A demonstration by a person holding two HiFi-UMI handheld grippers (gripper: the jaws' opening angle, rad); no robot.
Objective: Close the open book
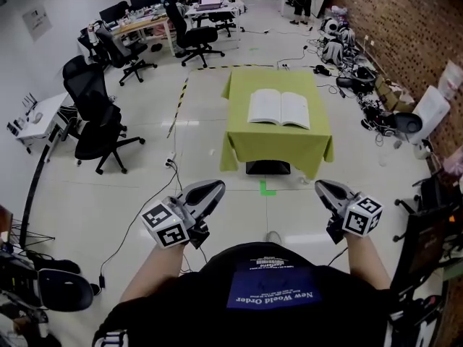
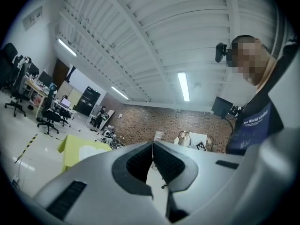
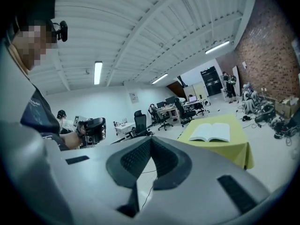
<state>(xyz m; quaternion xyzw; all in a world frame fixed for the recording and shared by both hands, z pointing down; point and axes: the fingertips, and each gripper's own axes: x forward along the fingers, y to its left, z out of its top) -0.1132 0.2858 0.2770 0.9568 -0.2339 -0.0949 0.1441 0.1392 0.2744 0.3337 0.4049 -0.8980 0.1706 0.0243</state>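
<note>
**Both claws pressed together, open book on green table ahead**

Head view, looking steeply down over the person's dark shirt [image 1: 271, 288] w/ white print. Each hand holds a gripper out in front, above pale floor, well short of the table.

Left gripper [image 1: 219, 185]: jaws pressed together, tips touching, nothing between them. Its own view confirms it, w/ the ribbed pads meeting at the tip [image 2: 152, 143]. Marker cube [image 1: 165, 226] sits at its rear, near the hand.

Right gripper [image 1: 319, 186]: jaws likewise pressed together and empty. In its own view the pads meet at one point [image 3: 150, 139]. Its marker cube [image 1: 362, 215] faces the camera.

The book [image 1: 279, 108] lies open and flat, pages up, about centre of a small table under a yellow-green cloth [image 1: 275, 147]. Table stands ahead of both grippers, roughly between their lines, well apart from them. Right gripper view shows the same open book [image 3: 213, 131] on the cloth [image 3: 229, 150], off to the right of the jaws.

A green tape mark [image 1: 268, 188] is on the floor just in front of the table. Black office chairs [image 1: 98, 121] stand at left, cluttered desks [image 1: 152, 22] at back left, a brick wall [image 1: 405, 20] w/ piled gear at right.
</note>
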